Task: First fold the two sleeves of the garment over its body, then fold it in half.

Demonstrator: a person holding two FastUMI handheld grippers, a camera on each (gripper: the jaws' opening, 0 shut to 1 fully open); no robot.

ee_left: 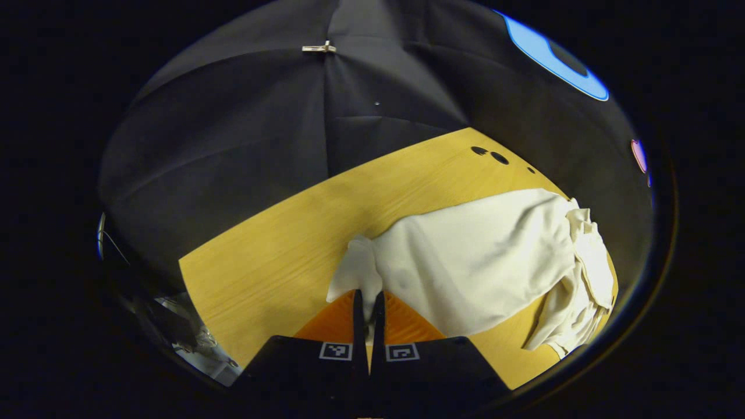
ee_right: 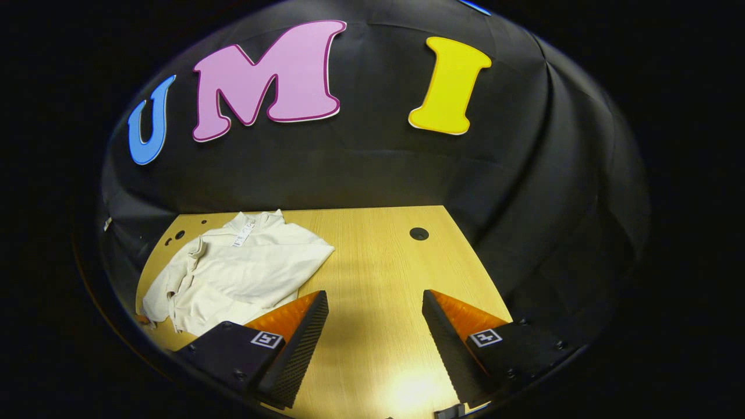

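We're pinching a corner of the cream garment [ee_left: 477,256] with the left tongs [ee_left: 368,302], clenched on it. It's lying on the wooden table [ee_right: 378,262], left of our wide-open right tongs [ee_right: 372,317]. Sleeves are looking bunched, hard to separate.

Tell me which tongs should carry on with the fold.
Left, probably. The left tongs are shut on an edge of the cream garment; the right tongs hang open over bare table, beside the garment.
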